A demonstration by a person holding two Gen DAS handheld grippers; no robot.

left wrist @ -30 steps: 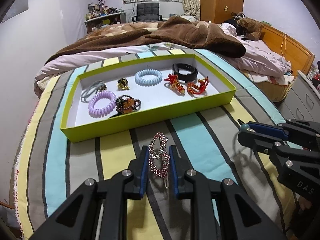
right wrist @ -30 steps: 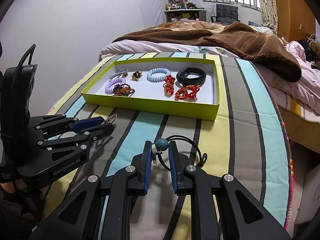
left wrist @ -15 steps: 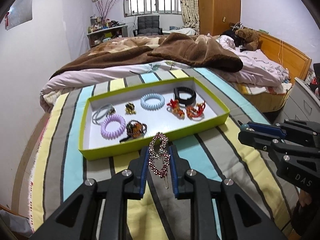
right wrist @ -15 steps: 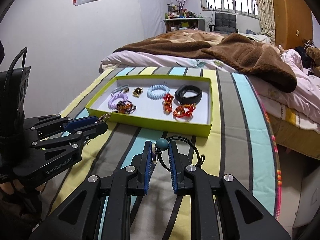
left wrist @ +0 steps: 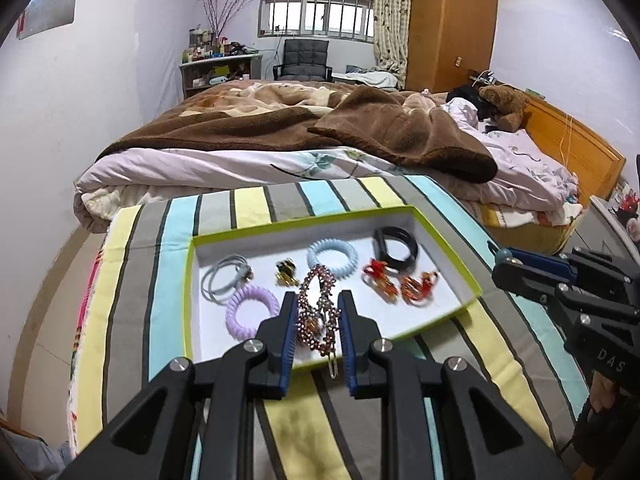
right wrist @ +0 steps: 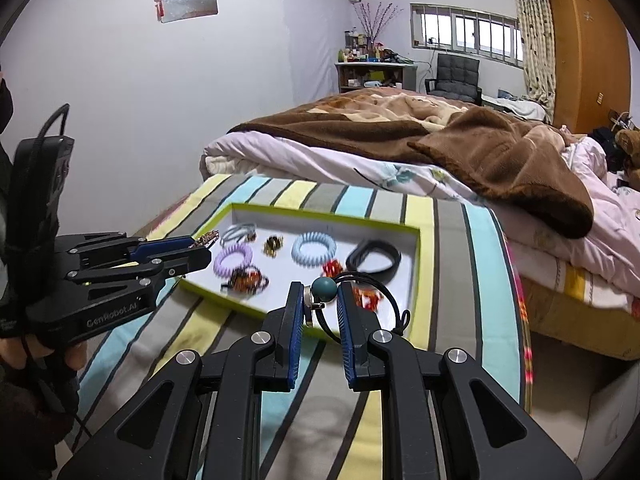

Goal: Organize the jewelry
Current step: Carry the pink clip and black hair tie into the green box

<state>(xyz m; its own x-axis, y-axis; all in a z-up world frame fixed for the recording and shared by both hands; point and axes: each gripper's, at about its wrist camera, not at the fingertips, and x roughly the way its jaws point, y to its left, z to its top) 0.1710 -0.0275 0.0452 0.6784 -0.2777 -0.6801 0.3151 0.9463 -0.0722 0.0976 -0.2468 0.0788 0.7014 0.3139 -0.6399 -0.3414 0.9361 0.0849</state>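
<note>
My left hand-held gripper (left wrist: 317, 322) is closed on a beaded hair clip (left wrist: 316, 312), which stands up between the blue pads with its metal tongue hanging under them. My right hand-held gripper (right wrist: 320, 308) is closed on the teal bead of a black elastic hair tie (right wrist: 326, 290); the cord loops out to the right. Both are lifted above the striped bed cover (left wrist: 132, 280), at the near edge of the green tray (left wrist: 188, 280).

To do this step well, I think I should carry each piece over the near wall, go down to a free white place, and open only when it is close to the bottom, so it does not bounce on the others.

In the tray I count seven things: one grey elastic (left wrist: 224, 278), one purple coil tie (left wrist: 252, 312), one gold clip (left wrist: 286, 273), one blue coil tie (left wrist: 332, 258), one black band (left wrist: 396, 244), two red ornaments (left wrist: 400, 284). An eighth, dark orange piece (right wrist: 244, 278) shows only from the right wrist, a little blurred.
</note>
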